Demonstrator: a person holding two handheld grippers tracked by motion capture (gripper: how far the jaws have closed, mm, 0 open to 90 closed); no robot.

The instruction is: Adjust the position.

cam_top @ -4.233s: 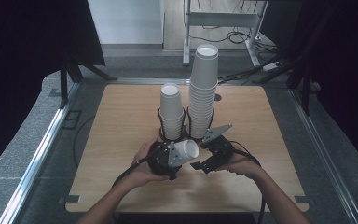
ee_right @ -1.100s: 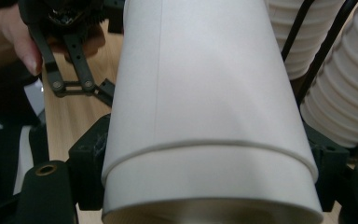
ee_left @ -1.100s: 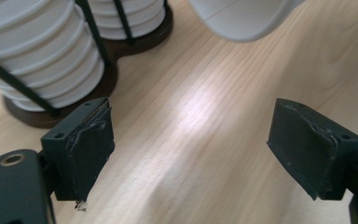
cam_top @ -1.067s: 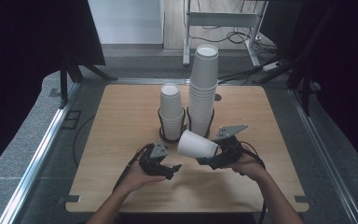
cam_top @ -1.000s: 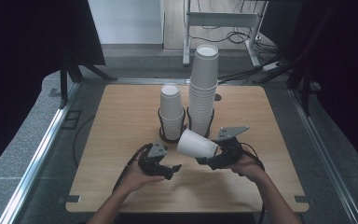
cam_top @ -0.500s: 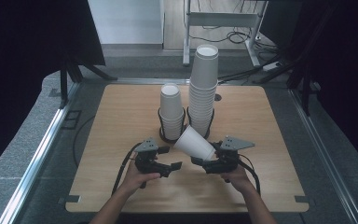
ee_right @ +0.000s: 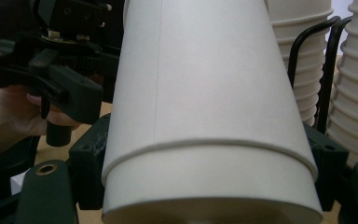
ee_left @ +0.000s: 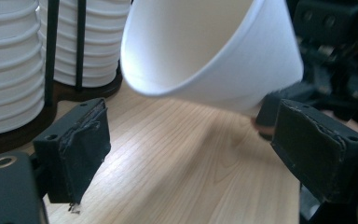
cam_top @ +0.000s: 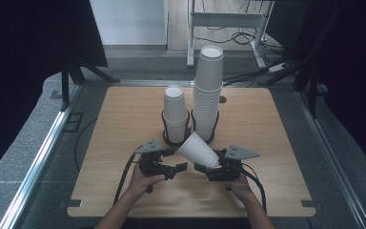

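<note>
You have the paper cup (cam_top: 198,149) pulled free and clamped in your right gripper (cam_top: 208,168), your left gripper (cam_top: 178,166) has just been opening with nothing between its jaws, and placing remains.

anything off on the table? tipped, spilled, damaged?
One thing: the right gripper holds not a single cup but two nested paper cups, the inner rim showing near the base. Both cup stacks stand upright; no spill.

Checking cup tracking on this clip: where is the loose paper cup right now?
In the high view the paper cup lies tilted near the table's front centre, held at its base by the right gripper, just in front of the two cup stacks.
</note>
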